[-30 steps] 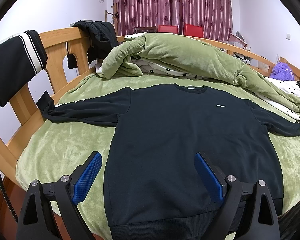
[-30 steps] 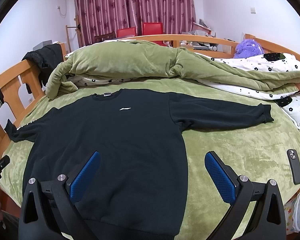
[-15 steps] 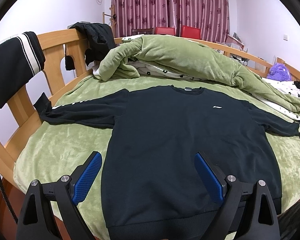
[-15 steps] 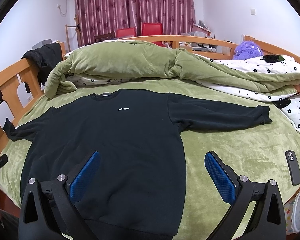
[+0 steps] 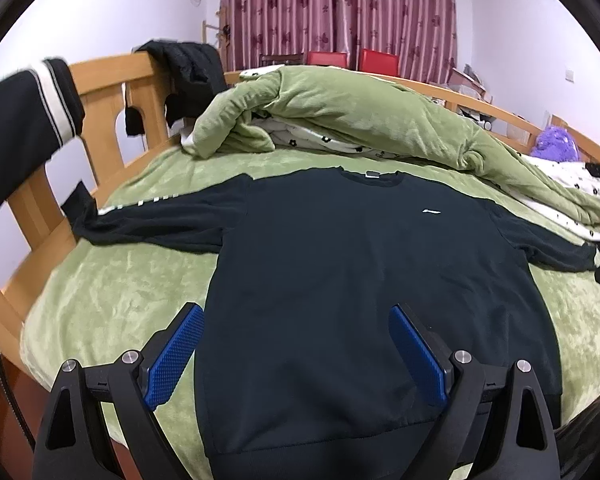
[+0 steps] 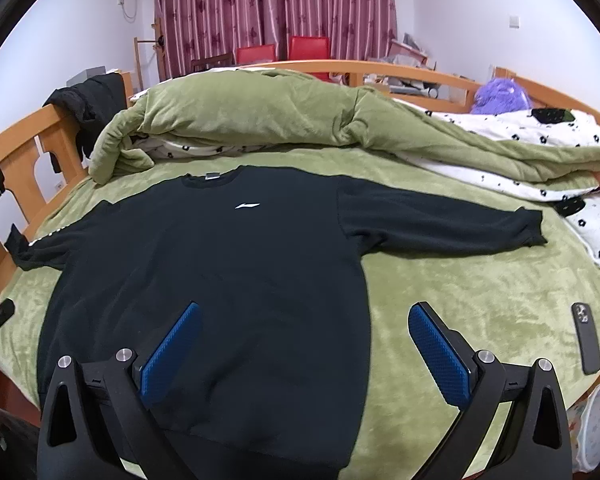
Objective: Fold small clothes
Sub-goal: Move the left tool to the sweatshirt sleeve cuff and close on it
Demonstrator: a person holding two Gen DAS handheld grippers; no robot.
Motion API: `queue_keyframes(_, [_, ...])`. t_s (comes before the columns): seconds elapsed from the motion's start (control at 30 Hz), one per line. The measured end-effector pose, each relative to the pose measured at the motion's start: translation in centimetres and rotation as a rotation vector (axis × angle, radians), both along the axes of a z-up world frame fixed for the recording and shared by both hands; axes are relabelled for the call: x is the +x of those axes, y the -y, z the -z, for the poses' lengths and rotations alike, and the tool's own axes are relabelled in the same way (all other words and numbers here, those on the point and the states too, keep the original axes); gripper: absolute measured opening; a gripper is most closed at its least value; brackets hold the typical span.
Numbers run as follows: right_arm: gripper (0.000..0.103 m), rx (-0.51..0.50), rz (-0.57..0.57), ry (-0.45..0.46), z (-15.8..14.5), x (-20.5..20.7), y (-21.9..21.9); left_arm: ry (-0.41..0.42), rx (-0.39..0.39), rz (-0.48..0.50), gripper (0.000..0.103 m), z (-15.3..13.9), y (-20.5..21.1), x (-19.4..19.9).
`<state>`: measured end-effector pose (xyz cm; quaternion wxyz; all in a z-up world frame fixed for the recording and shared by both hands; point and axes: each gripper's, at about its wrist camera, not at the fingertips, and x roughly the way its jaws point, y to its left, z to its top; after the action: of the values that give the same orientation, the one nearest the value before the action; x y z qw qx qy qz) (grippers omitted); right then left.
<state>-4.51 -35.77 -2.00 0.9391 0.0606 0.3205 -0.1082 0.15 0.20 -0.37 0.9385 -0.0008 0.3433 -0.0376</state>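
Nearest, the left gripper [image 5: 296,350] and the right gripper [image 6: 306,354] both hung with jaws spread wide and empty above the hem of the black sweatshirt [image 6: 220,280]. It lay flat, front up, on the green bed [image 6: 460,300], its long axis running from 6 toward 12 o'clock, collar at the far end. Its sleeves stretched out to 9 and 3 o'clock; the right sleeve [image 6: 440,226] lay nearer the right gripper, the left sleeve [image 5: 160,220] nearer the left.

Home bedroom (bed [image 6: 480,280], curtains [image 6: 276,4])
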Motion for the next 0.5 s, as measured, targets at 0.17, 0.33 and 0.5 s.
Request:
queue_keyframes(0.17, [0.102,-0.009,0.009,0.01,0.1,0.0,0.7,-0.023,-0.02,-0.024,0.093,0.2,-1.5,0.8])
queue_keyframes(0.33, [0.102,-0.006,0.007,0.023,0.1,0.1,1.4,-0.039,-0.021,-0.046,0.083,0.2,-3.6,2.4])
queue_keyframes(0.5, [0.102,-0.032,-0.016,0.01,0.5,1.0,1.3,-0.047,-0.005,-0.121,0.083,-0.2,-7.2,5.0])
